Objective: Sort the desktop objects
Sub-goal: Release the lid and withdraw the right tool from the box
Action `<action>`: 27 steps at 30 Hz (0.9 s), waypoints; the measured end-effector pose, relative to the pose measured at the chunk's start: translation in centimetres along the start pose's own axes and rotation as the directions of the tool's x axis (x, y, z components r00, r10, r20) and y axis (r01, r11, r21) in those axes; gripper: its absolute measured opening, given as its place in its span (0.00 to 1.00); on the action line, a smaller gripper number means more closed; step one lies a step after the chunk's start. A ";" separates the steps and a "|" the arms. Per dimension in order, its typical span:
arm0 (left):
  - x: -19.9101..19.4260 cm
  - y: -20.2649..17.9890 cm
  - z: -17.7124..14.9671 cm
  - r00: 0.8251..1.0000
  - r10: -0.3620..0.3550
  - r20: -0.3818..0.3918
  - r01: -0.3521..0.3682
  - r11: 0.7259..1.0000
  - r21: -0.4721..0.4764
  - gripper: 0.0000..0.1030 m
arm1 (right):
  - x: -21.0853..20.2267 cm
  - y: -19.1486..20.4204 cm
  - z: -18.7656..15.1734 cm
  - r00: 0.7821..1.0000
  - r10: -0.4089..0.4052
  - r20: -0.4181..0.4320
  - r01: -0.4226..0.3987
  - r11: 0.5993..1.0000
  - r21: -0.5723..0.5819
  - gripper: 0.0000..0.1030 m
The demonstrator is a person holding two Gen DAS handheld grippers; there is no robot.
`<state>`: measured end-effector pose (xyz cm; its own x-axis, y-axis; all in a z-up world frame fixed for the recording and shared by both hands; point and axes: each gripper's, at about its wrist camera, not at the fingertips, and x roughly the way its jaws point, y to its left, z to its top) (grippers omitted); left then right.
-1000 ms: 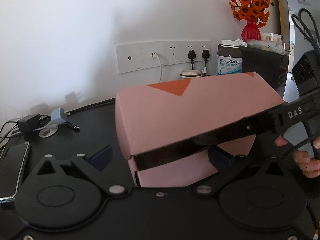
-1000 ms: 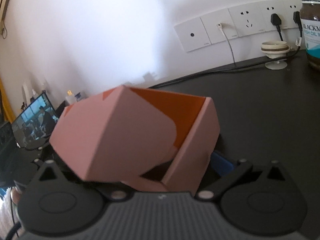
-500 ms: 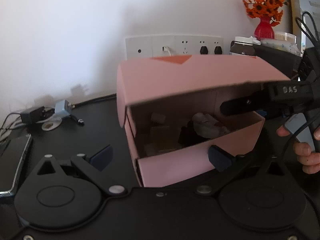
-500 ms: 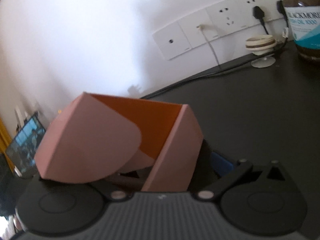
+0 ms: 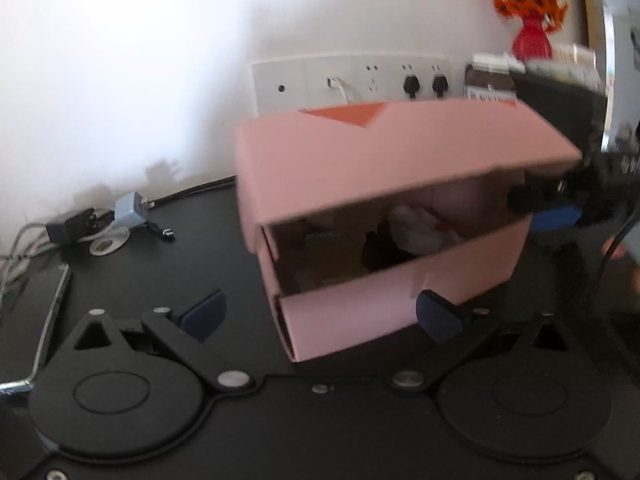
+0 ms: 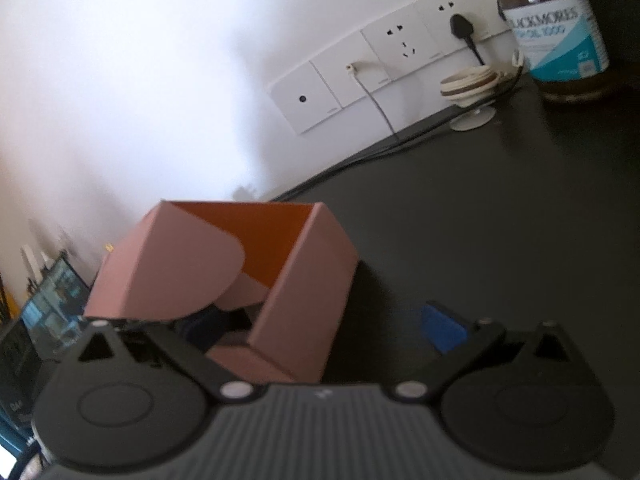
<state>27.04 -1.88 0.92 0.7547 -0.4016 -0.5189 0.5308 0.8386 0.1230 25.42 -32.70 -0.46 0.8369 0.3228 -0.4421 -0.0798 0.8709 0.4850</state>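
Standing on the dark desk is one pink box, lid half raised; both grippers, left and right, are spread open, level beside it.

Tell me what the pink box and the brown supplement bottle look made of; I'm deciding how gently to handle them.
Pink box: apparently thin matte cardboard, with creased folds, flaps and an orange inner face. Supplement bottle: glossy translucent brown with a paper-like label; glass or plastic, I cannot tell.

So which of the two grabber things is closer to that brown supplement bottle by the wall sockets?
Right. The right gripper is at the pink box's bottle-side end, with the supplement bottle ahead across bare desk. The left gripper sits at the box's front, the box between it and the bottle.
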 end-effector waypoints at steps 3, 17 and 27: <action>-0.8 -0.6 -0.3 1.000 0.009 0.026 -0.010 1.000 0.030 1.00 | -0.9 0.0 -0.1 1.000 -0.009 0.003 0.009 1.000 -0.013 0.99; -4.7 0.3 -1.8 0.988 0.122 0.092 -0.123 0.992 0.015 1.00 | -3.4 2.2 -1.0 0.998 -0.064 0.003 0.063 0.958 -0.279 0.99; -5.9 -1.5 -1.8 0.966 0.134 0.221 -0.157 0.984 0.088 1.00 | -5.3 5.1 -1.6 0.998 -0.053 0.042 0.068 0.793 -0.606 0.99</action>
<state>21.13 -0.10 2.28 0.8855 -0.3565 -0.2979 0.4375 0.8556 0.2767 19.75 -29.36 3.12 0.8621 0.2605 -0.4346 -0.3347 0.9367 -0.1027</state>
